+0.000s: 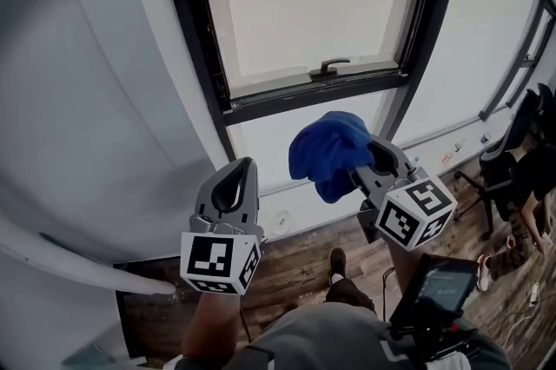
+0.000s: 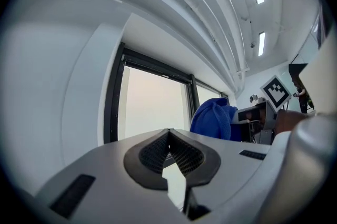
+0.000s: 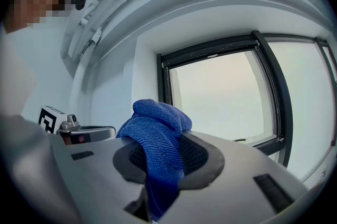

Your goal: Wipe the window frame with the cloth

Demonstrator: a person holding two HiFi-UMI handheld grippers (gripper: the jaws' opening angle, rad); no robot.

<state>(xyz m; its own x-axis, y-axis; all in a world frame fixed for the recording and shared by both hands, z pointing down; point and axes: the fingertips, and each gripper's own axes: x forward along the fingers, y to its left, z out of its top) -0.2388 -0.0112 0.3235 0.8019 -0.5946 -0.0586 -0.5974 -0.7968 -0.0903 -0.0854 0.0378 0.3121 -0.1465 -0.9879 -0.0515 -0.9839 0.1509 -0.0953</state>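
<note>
In the head view, the right gripper (image 1: 375, 153) is raised in front of the window. A blue cloth (image 1: 328, 151) is bunched over its tips. The wad sits just under the lower bar of the black window frame (image 1: 261, 103), below the handle (image 1: 331, 64). From this angle I cannot tell whether fabric touches the bar. The left gripper (image 1: 240, 165) points upward, lower and to the left, near the white wall (image 1: 104, 99) and apart from the cloth. It looks parked there to leave the working side free.

In the left gripper view, the jaws meet at their tips with nothing between them. Only the bright pane shows through the slit lower down. The cloth hangs off to the right, next to the right gripper's marker cube (image 2: 276, 90).

In the right gripper view, the jaws are clamped on the cloth. One fold runs down between the pads and the loose bulk mounds over the tips. That makes a soft front, probably so that fabric rather than plastic meets the frame. The frame's upright and bottom bar lie ahead, and here the cloth looks short of them.

I judge the wipe has not yet begun. The next move calls for pressing the wad onto the bar and drawing it along, steadily enough that the pinched fold doesn't slip out.
</note>
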